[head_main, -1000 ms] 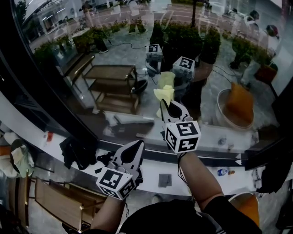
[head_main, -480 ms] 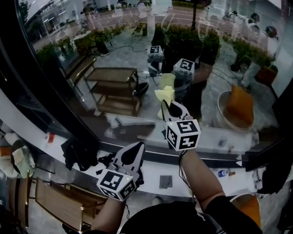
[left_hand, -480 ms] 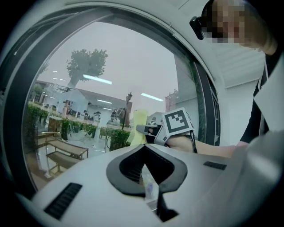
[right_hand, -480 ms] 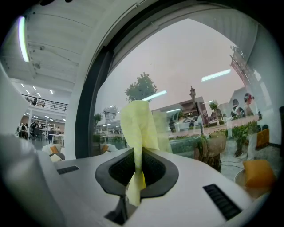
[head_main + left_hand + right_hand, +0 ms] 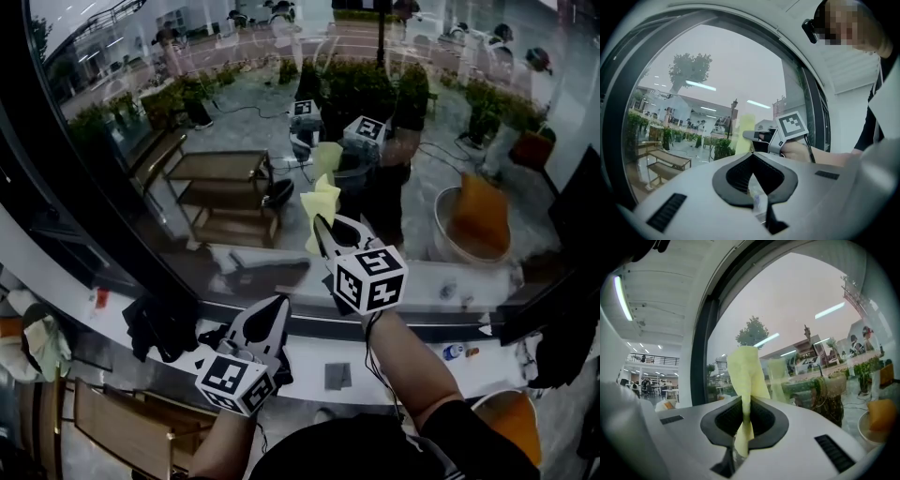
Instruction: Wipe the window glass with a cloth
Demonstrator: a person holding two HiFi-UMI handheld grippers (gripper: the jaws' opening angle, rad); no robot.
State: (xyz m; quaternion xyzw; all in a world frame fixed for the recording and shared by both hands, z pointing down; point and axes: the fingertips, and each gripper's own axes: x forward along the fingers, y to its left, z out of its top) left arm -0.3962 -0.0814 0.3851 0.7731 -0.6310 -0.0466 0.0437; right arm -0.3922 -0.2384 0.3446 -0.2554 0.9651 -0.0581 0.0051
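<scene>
Change since 1 s ago: right gripper (image 5: 323, 225) and its cloth (image 5: 319, 202) sit slightly further left in the head view; left gripper (image 5: 279, 302) is in about the same low spot.
Window frame (image 5: 56, 178): dark band curving down the left edge of the pane.
Left gripper: low and near the person's body, below and left of the right one. Jaws together, tips meeting, nothing clamped between them. Nose points toward the pane.
Cloth: pale yellow, folded, standing upright out of the right gripper's tips. Lower end hangs down between the jaw pads in the right gripper view (image 5: 745, 366). Upper end close to the pane; contact cannot be resolved.
Right gripper: raised higher than the left, arm extended. Jaws closed tight on the cloth. Marker cube faces the head camera.
Window glass (image 5: 234, 103): large pane ahead of both grippers. A paved area, plants and wooden benches show through it.
Reflection in glass: a second, fainter yellow cloth shape (image 5: 326, 157) just above the real one, with mirrored marker cubes (image 5: 366, 128) to either side of it.
</scene>
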